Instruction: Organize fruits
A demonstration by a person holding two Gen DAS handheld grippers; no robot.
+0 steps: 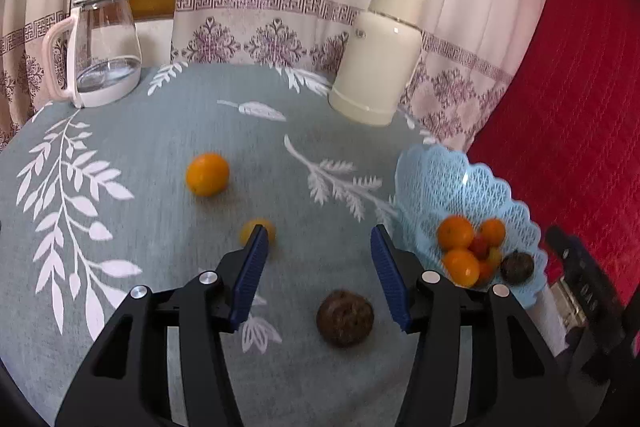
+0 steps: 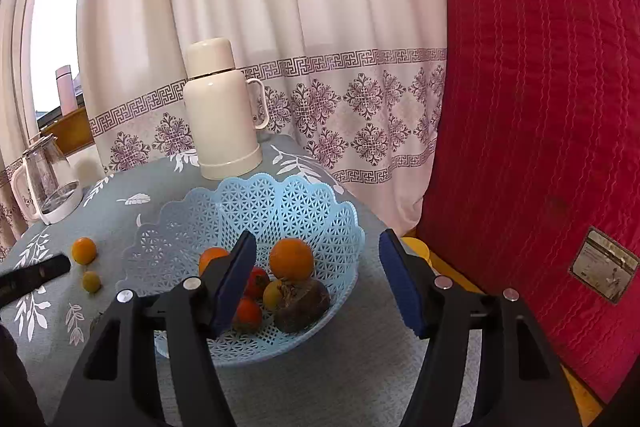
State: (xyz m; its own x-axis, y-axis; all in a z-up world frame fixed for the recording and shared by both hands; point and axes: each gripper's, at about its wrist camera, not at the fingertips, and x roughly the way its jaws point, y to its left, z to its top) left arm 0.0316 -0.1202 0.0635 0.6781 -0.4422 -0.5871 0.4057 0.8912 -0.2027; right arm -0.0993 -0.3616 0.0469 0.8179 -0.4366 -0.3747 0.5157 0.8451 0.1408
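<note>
My left gripper [image 1: 319, 233] is open over the grey-green tablecloth [image 1: 168, 131]. A brown rough fruit [image 1: 345, 318] lies on the cloth between its fingers, touching neither pad. A small yellow fruit [image 1: 258, 231] sits partly hidden behind the left fingertip, and an orange [image 1: 207, 174] lies farther off. The blue lattice basket [image 1: 440, 179] at the right holds oranges and small red fruits. My right gripper [image 2: 319, 238] is open above that basket [image 2: 260, 203], over an orange [image 2: 291, 259] and a dark brown fruit [image 2: 302, 305], gripping nothing.
A glass kettle [image 1: 102, 47] stands at the table's back left and a cream thermos [image 2: 222, 111] behind the basket. A red cushion [image 2: 540, 107] fills the right side, close to the basket. White patterned curtains hang behind the table.
</note>
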